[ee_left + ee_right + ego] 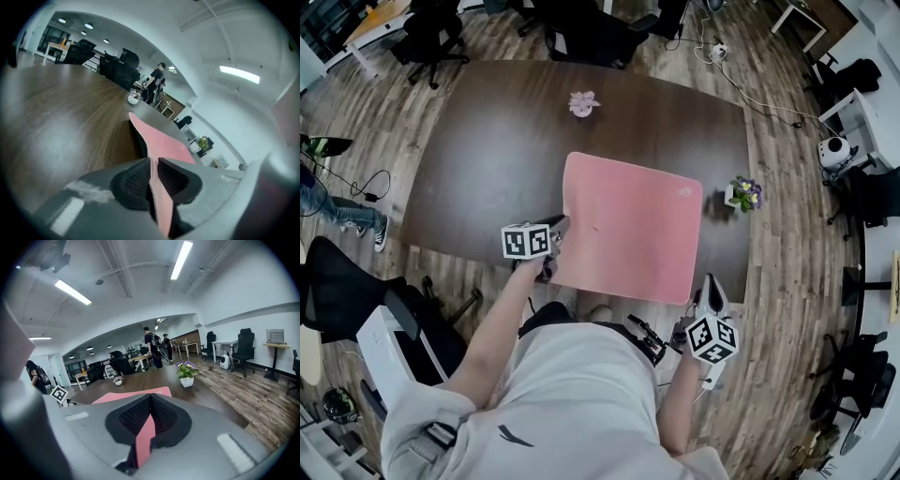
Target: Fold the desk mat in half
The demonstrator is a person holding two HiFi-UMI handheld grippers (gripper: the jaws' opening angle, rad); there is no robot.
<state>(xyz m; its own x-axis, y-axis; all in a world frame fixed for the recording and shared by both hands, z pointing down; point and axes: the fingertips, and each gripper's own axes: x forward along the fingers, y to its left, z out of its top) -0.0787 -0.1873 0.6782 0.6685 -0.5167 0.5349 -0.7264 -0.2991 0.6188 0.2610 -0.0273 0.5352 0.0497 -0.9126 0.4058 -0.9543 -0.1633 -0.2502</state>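
Observation:
A pink desk mat (628, 225) lies on the dark brown table (487, 150), its near edge at the table's front. My left gripper (558, 246) is shut on the mat's near left corner; in the left gripper view the pink mat (161, 140) runs pinched between the pads of the gripper (153, 176) and its left edge is lifted off the table. My right gripper (710, 292) is at the near right corner. In the right gripper view a strip of the mat (136, 393) is clamped in the gripper (149, 416).
A small pot of pink flowers (583, 103) stands at the table's far middle. A white pot of purple flowers (744, 194) sits just right of the mat. Black office chairs (591, 33) stand beyond the table. People stand in the room behind.

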